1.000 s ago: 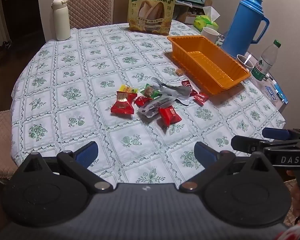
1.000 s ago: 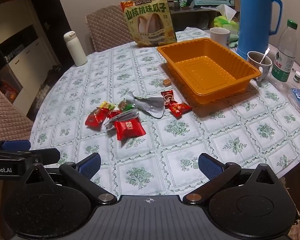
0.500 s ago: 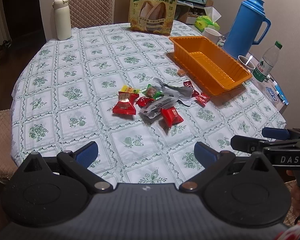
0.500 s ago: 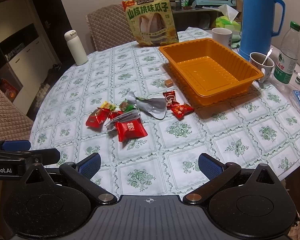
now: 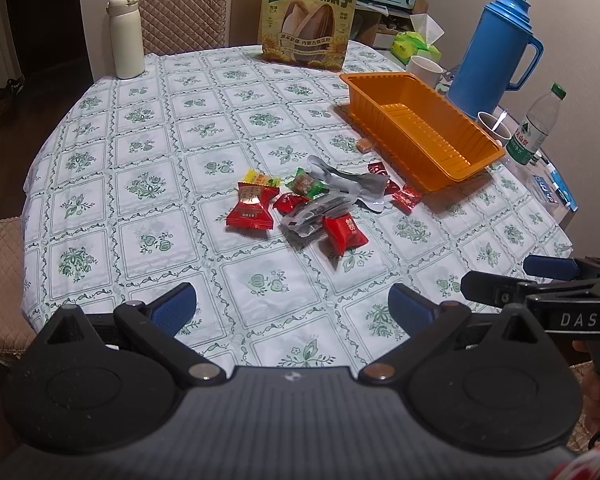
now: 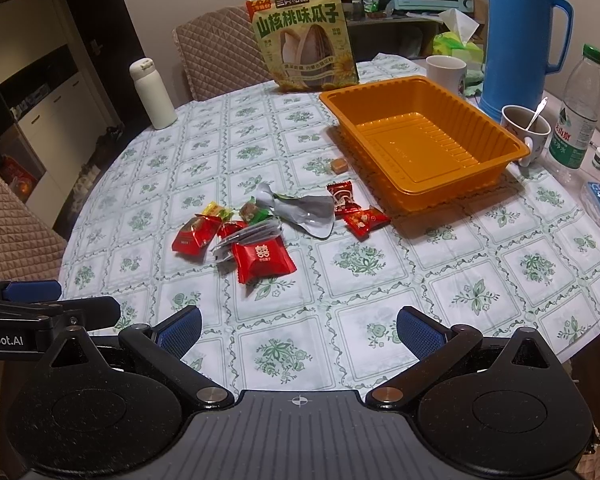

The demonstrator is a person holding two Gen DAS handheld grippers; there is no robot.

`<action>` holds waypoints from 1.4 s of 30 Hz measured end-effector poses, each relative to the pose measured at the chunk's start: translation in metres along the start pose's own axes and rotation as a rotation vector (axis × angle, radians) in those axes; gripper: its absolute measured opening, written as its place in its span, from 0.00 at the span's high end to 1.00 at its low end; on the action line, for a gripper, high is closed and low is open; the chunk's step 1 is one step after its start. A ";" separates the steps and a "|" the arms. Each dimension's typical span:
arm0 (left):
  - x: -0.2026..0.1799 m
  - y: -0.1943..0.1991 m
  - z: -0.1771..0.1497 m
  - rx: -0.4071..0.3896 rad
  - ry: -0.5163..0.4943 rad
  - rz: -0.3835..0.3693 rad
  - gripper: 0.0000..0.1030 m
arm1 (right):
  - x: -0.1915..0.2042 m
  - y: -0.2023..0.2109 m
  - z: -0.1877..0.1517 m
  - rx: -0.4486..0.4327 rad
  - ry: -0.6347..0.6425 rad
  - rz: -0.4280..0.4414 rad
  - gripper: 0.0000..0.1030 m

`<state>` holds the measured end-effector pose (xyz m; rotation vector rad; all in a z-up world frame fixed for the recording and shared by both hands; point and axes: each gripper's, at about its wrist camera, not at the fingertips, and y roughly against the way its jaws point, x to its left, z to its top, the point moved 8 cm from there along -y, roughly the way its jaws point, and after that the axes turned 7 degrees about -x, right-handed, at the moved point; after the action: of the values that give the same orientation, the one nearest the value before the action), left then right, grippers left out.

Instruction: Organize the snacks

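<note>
Both hand-held grippers hover low over the near edge of the table: the left gripper (image 5: 292,304) has its blue-padded fingers spread wide with nothing between them, and the right gripper (image 6: 298,330) is spread the same way, also holding nothing. Each shows at the edge of the other's view, side by side and apart.

Ahead of them, near the middle of the floral tablecloth (image 6: 380,300), lies a loose pile of snacks. Closest is a red candy pack with gold characters (image 6: 265,261), touching a clear crinkled wrapper (image 6: 246,238) that overlaps it. Left of those sits another red sachet (image 5: 254,206), with a yellow candy (image 5: 260,179) just behind it and a green-wrapped sweet (image 5: 305,185) beside that. A crumpled silver wrapper (image 6: 308,214) lies between the pile and 2 small red candies (image 6: 356,210). 1 brown caramel (image 6: 339,165) rests alone, just beside the tray's near-left corner.

An orange plastic tray (image 6: 516,152) stands to the right of the pile, holding no snacks. Behind it a large bag of sunflower seeds (image 6: 306,48) stands upright. A white insulated bottle (image 6: 152,94) stands at the far left; a blue thermos jug (image 6: 518,36), a white mug (image 6: 446,72), a cup with a spoon (image 6: 526,128) and a water bottle (image 6: 578,116) cluster at the right.
</note>
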<state>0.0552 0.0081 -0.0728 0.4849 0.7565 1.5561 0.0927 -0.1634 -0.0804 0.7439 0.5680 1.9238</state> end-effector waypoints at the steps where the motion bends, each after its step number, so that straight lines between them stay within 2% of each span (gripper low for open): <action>1: 0.001 0.000 -0.001 -0.001 0.000 0.000 0.01 | 0.000 0.001 -0.001 0.000 0.001 0.000 0.00; 42: 0.007 -0.007 -0.002 0.011 0.013 0.008 0.01 | 0.003 -0.011 0.001 0.015 0.011 0.009 0.00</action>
<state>0.0578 0.0144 -0.0798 0.4874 0.7742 1.5649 0.0985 -0.1560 -0.0863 0.7475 0.5874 1.9348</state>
